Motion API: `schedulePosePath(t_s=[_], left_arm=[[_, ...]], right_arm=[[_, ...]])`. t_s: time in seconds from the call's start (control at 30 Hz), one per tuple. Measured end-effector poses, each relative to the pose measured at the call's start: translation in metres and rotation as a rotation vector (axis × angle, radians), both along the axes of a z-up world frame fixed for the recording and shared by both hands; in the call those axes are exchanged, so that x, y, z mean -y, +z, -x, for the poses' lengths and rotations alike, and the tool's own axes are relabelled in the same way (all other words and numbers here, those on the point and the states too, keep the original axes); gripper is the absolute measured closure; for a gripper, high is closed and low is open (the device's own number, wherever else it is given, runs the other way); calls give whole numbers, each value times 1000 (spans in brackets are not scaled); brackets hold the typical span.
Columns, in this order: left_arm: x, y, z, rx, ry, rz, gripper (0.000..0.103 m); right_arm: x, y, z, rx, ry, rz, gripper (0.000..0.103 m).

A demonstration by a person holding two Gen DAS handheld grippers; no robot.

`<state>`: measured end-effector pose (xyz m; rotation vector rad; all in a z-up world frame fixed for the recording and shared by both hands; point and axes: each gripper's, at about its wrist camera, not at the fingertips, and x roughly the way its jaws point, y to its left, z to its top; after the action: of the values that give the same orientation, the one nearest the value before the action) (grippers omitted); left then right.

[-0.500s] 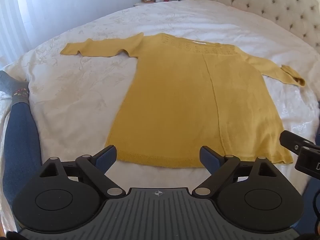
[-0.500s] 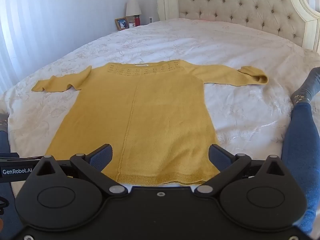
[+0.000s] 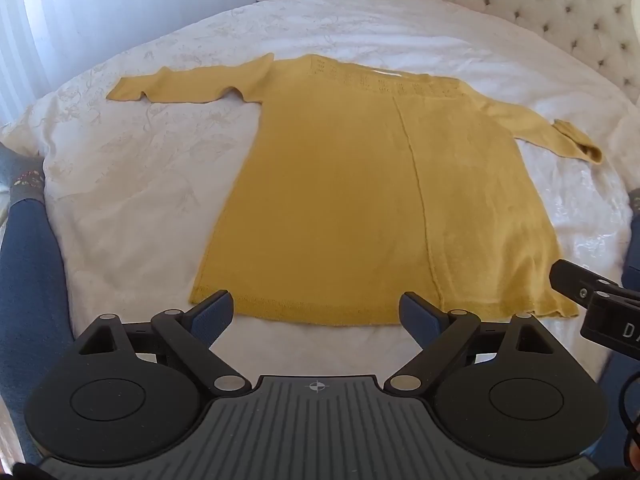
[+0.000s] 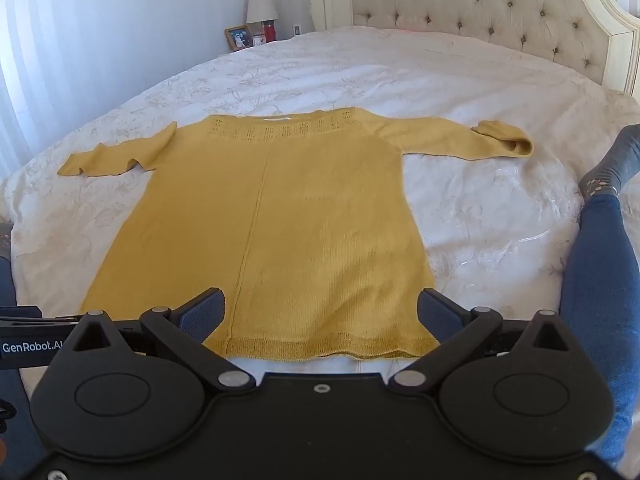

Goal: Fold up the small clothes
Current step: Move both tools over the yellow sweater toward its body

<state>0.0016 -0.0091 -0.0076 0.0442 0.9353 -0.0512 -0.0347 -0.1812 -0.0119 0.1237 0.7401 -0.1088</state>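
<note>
A yellow knitted sweater lies flat on the white bed, neck away from me, both sleeves spread out sideways. It also shows in the right wrist view. Its right cuff is folded over. My left gripper is open and empty, just above the hem near its left half. My right gripper is open and empty over the hem's right half. The body of the right gripper shows at the right edge of the left wrist view.
The white bedspread surrounds the sweater. A tufted headboard stands at the back right. A nightstand with a lamp and photo frame is at the back. The person's legs in blue jeans lie on both sides.
Both grippers have moved slightly forward toward the sweater's hem. The sweater has not moved.
</note>
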Motion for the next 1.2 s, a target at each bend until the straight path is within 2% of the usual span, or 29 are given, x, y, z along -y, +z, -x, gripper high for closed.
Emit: schedulePosePath(t_s=[0.67,1.2], left_arm=[[-6,-8,-3,-18,2,-6,12],[-10,-19,-6,-39,7,-30,12]], right_arm=[[-3,-11,-3,-40,5,0,2],[-15,-21,-13,-114,6,72,2]])
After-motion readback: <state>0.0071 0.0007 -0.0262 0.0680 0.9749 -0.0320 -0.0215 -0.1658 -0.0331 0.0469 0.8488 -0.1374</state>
